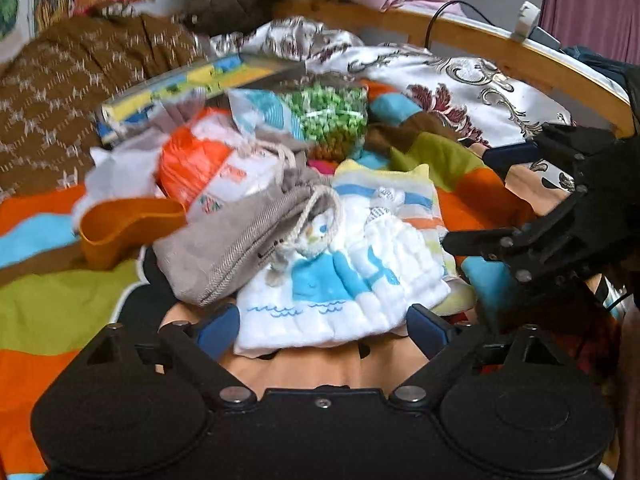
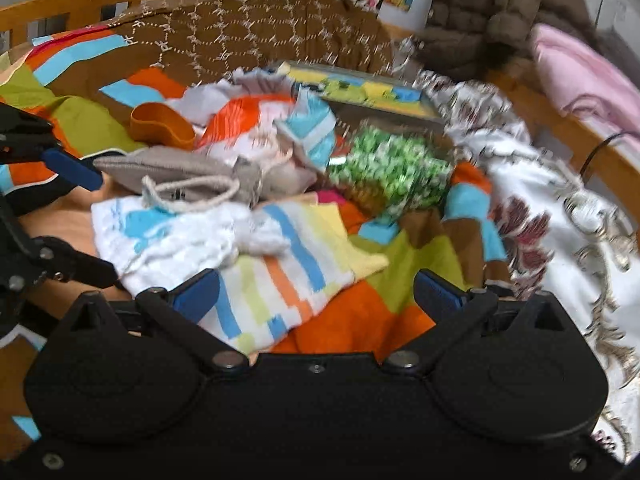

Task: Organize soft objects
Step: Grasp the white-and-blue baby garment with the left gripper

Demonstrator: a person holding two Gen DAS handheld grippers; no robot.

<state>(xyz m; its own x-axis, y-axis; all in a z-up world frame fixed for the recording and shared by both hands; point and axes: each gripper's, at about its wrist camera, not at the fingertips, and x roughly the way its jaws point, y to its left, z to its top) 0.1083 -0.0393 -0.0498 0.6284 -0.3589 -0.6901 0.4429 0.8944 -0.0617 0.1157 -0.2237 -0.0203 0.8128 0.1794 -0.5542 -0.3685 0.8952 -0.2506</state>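
A heap of soft things lies on a striped bedspread. At its near edge is a white quilted cloth with blue whale prints, partly over a striped towel. A grey drawstring bag rests on the cloth's left. My left gripper is open, its blue pads either side of the white cloth's near edge without pressing it. My right gripper is open over the striped towel's near corner; in the left wrist view it shows at the right.
Behind the heap lie an orange-and-white bag, a clear bag of green pieces, an orange band and a yellow-blue flat box. A brown quilt, a white patterned cover and a wooden rail ring the bed.
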